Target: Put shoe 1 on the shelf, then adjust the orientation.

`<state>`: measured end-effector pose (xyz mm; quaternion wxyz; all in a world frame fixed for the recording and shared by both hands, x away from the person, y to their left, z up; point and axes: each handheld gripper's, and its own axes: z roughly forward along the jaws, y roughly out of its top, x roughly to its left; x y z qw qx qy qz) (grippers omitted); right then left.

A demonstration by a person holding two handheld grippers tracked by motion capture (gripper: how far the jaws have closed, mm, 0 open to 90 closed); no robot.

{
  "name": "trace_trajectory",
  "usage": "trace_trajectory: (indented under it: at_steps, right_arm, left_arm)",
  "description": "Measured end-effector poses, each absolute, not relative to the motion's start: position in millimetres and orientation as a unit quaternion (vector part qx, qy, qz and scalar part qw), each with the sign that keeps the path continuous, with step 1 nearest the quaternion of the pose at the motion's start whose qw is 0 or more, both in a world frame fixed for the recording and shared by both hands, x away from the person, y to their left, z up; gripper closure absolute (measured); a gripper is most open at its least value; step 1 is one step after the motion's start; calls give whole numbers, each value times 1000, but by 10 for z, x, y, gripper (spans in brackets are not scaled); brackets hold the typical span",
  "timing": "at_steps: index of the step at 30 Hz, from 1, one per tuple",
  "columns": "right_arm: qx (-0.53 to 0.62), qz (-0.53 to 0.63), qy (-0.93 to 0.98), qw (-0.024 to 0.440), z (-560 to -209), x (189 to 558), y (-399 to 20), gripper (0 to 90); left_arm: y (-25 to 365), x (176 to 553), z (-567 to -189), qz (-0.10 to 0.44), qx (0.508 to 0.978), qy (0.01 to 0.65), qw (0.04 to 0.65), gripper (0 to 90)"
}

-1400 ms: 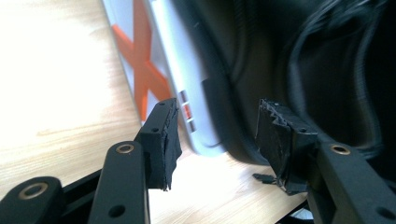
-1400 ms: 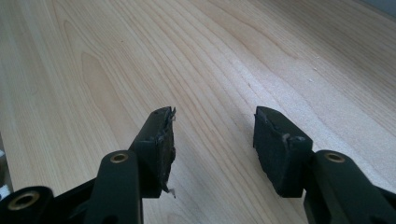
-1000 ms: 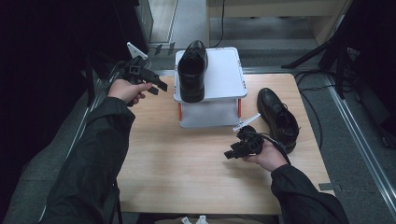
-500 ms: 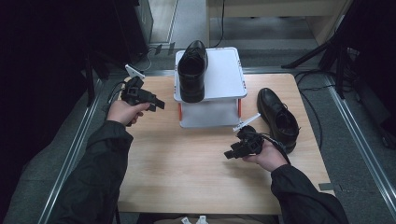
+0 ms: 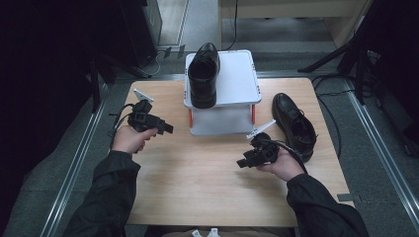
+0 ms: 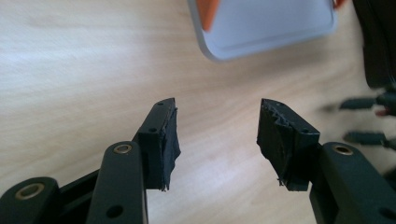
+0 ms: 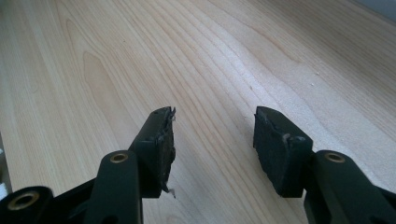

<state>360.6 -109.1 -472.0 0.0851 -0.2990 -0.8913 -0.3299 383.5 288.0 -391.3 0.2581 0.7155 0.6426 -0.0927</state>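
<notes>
— What changed?

— Since a second ago my left gripper [image 5: 165,128] has sunk from beside the stand's top to low over the worktop [image 5: 197,182]; my right gripper [image 5: 243,162] hasn't shifted.

— What's laid out?

— Biggest first: the wooden worktop, then the white stand [image 5: 237,79] at its far middle with one black shoe [image 5: 202,74] on it, heel toward me. The second shoe [image 5: 295,124] lies on the worktop right of the stand, long axis running away from me.

— Which hand is nearer it?

— My right; the shoe lies just beyond and to its right.

— Fingers?

— Both pairs apart, holding nothing.
</notes>
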Motion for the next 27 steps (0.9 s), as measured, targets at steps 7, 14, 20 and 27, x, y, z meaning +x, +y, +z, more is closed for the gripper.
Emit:
trace_trajectory:
  at_steps: [7,14,20,27]
  right_arm:
    - [-300,-329,-892,85,-4725,3608,-1094,488]
    - [-300,-329,-891,85,-4725,3610,-1094,488]
    - [-305,-332,-889,87,-4709,3621,-1108,487]
    - [-306,-338,-886,83,-4676,3633,-1162,487]
  left_arm:
    - [2822,3684,-4062,-97,725,629,263,474]
    - [2821,3580,-4193,-95,730,624,261,475]
    - [2866,3491,-4244,-91,728,621,276,473]
    - [2907,3448,-4283,-83,732,617,279,466]
